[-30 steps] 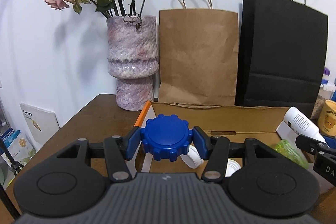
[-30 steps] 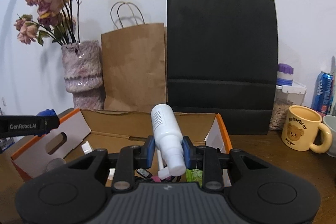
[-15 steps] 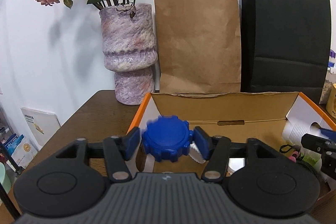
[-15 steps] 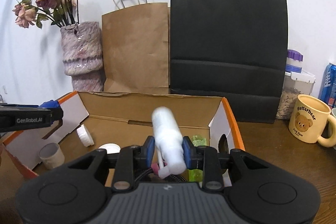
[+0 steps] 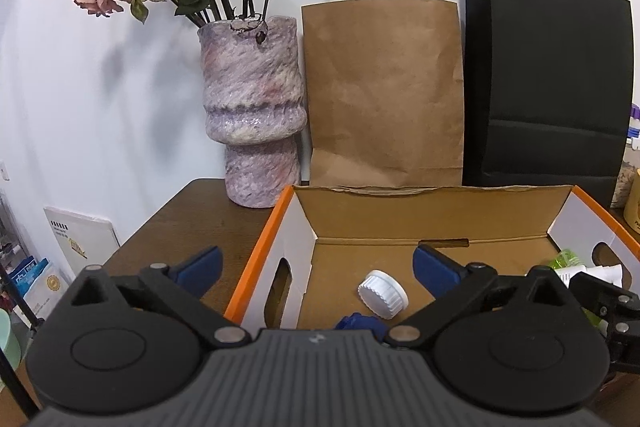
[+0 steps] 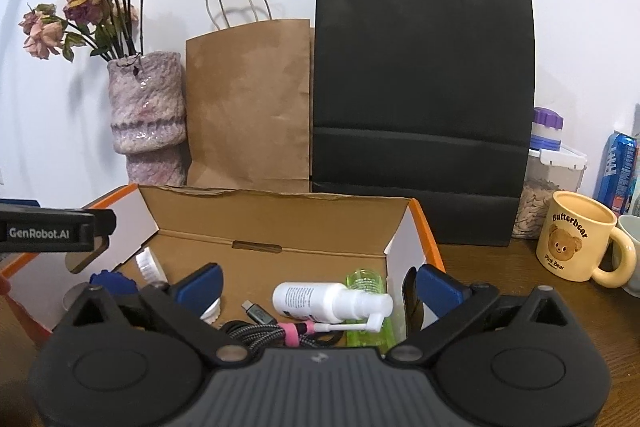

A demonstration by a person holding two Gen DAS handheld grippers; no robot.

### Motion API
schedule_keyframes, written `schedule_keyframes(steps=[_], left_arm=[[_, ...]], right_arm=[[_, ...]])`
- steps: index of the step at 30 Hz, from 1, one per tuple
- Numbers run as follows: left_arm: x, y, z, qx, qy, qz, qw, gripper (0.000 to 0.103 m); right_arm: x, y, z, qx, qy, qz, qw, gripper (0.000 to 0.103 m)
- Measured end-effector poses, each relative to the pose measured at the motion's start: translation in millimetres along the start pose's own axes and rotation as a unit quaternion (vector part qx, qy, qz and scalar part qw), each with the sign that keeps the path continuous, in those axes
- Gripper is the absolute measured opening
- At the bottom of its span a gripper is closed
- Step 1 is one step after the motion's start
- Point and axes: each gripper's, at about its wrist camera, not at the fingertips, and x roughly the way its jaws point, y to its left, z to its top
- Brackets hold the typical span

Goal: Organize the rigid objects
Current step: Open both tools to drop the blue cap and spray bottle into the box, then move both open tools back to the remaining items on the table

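Note:
An open cardboard box with orange edges stands on the brown table; it also shows in the right wrist view. My left gripper is open and empty over the box's left end. The blue ridged cap lies in the box just below it, next to a white cap; the blue cap also shows in the right wrist view. My right gripper is open and empty over the box's right end. The white spray bottle lies on its side in the box below it.
In the box also lie a braided cable and a green bottle. Behind stand a purple vase, a brown paper bag and a black bag. A yellow mug and a can stand at the right.
Both grippers opened. The blue cap dropped from the left gripper into the box, and the white spray bottle dropped from the right gripper and now lies on its side in the box.

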Motion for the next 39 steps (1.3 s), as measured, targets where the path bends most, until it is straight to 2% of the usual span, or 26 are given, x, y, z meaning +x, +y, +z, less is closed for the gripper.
schedule_keyframes(steps=[14, 24, 39], left_arm=[[-9, 6, 2, -0.008, 0.0, 0.0, 1.0, 0.103], [-30, 16, -3, -0.014, -0.007, 0.0, 0.9999, 0.103], [-78, 29, -26, -0.022, -0.004, -0.006, 0.9997, 0.103]], right_arm=[[-7, -1, 0, 0.003, -0.006, -0.009, 1.0, 0.103], [-35, -1, -4, -0.009, -0.026, -0.012, 1.0, 0.103], [-87, -3, -37, -0.023, -0.014, -0.022, 0.999, 0.103]])
